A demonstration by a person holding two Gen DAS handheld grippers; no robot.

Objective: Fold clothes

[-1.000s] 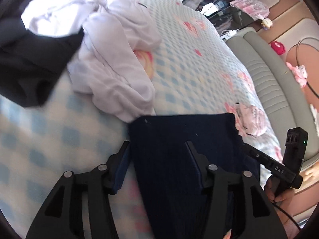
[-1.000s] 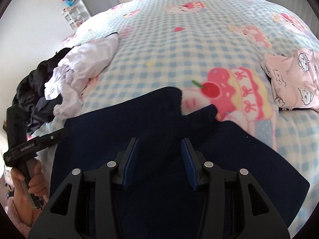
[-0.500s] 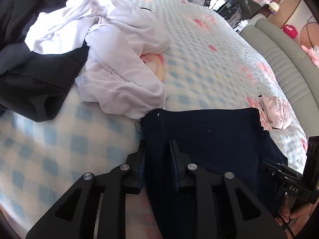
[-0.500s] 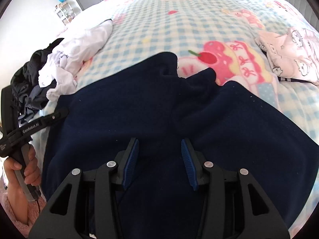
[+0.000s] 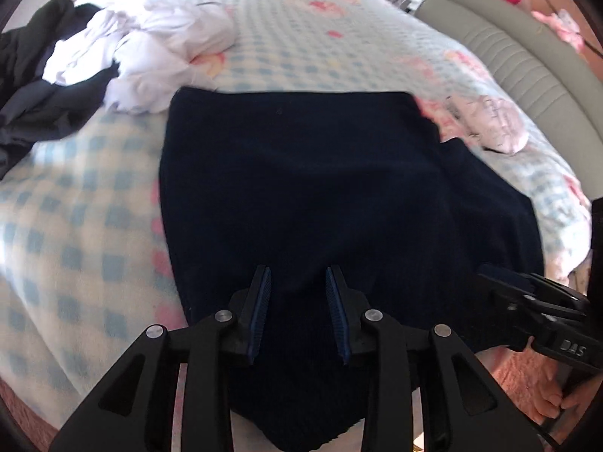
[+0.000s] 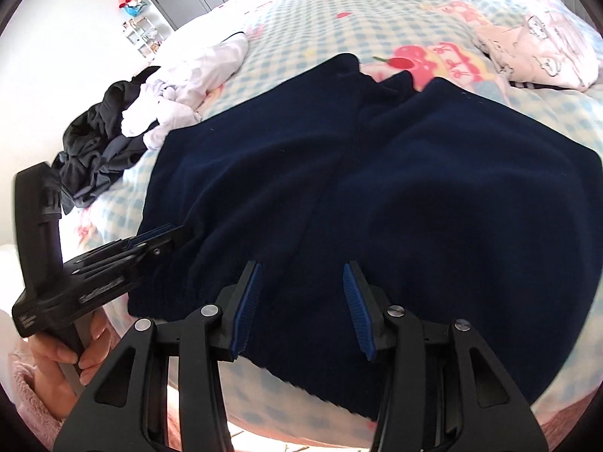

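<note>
Trousers point(image 5: 320, 188) flat on the bed point(image 5: 301, 37), clothes heap point(image 5: 113, 56) behind-left, folded garment point(image 5: 490, 128) behind-right.

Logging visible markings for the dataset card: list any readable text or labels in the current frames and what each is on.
"DAS" – white letters on the black body of the right gripper, seen from the left wrist view.
Pale label strip on the side of the left gripper's body, right wrist view: too blurred to read.
Cartoon prints on the checked bedspread and pink folded garment: pictures only, no legible words.
Navy garment: no text visible.
</note>
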